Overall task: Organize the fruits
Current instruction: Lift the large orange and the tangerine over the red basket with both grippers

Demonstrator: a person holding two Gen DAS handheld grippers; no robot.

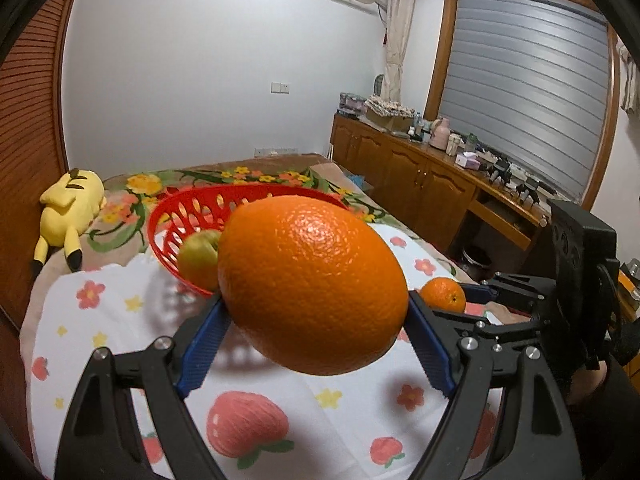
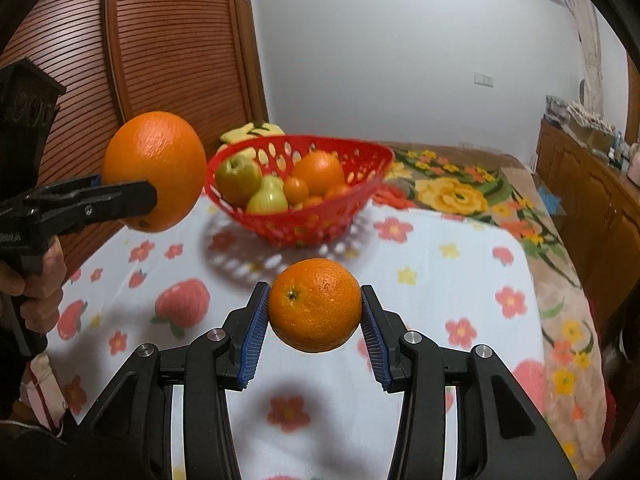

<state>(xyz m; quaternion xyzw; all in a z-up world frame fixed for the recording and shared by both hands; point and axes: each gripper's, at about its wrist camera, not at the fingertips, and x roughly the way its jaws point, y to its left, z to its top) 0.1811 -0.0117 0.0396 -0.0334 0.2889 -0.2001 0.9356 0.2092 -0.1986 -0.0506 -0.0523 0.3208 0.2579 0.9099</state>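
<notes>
Red basket [image 2: 360,168], orange fruit [image 2: 315,304], strawberry-and-flower-print white cloth [image 2: 440,280]

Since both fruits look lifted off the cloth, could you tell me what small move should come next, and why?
Probably carry the large orange forward over the red basket. The left hand-held gripper holds it clear of the cloth, and the basket lies just ahead with open room beside the apple. The right hand-held gripper could then follow with the small orange.
</notes>
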